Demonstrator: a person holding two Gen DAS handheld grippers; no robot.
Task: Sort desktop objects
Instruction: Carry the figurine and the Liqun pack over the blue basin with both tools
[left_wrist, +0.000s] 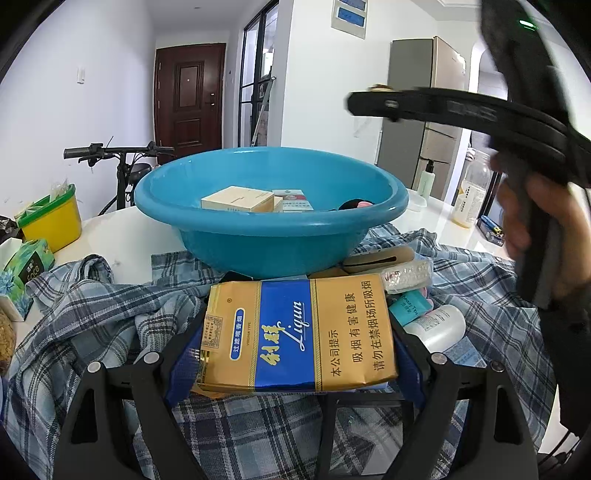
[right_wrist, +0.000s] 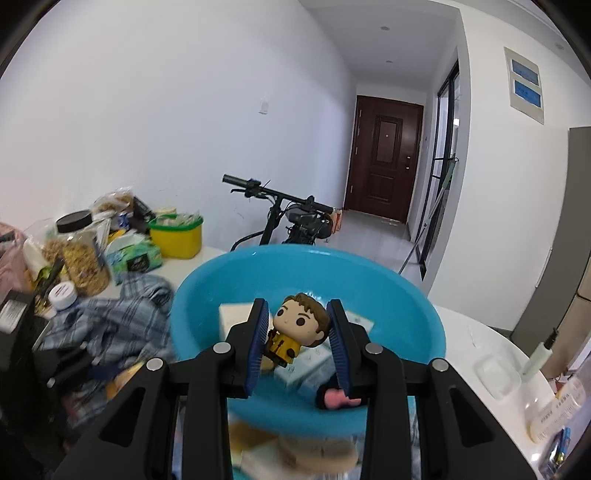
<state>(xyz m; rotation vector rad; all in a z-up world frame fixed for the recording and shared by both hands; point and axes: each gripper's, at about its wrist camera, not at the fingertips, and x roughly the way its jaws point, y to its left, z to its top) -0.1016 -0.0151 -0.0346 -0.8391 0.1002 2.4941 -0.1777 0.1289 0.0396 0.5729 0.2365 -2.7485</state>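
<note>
**Both grippers loaded at the blue basin**

Gold-and-blue cigarette carton (left_wrist: 295, 332) lies flat between the left gripper (left_wrist: 295, 350) fingers, its sides against the blue pads — clamped, low over the plaid shirt (left_wrist: 92, 314), just in front of the blue basin (left_wrist: 271, 221). Right gripper (right_wrist: 297, 345) pinches a big-headed figurine in a yellow jacket (right_wrist: 291, 332) over the basin's bowl. Inside — a cream box (left_wrist: 238, 199), another pack (left_wrist: 291, 199), a pink-and-black item (right_wrist: 338, 398).

We see a bicycle (right_wrist: 280, 218) parked before a dark brown door (right_wrist: 384, 158), and a grey refrigerator (left_wrist: 421, 107).
</note>
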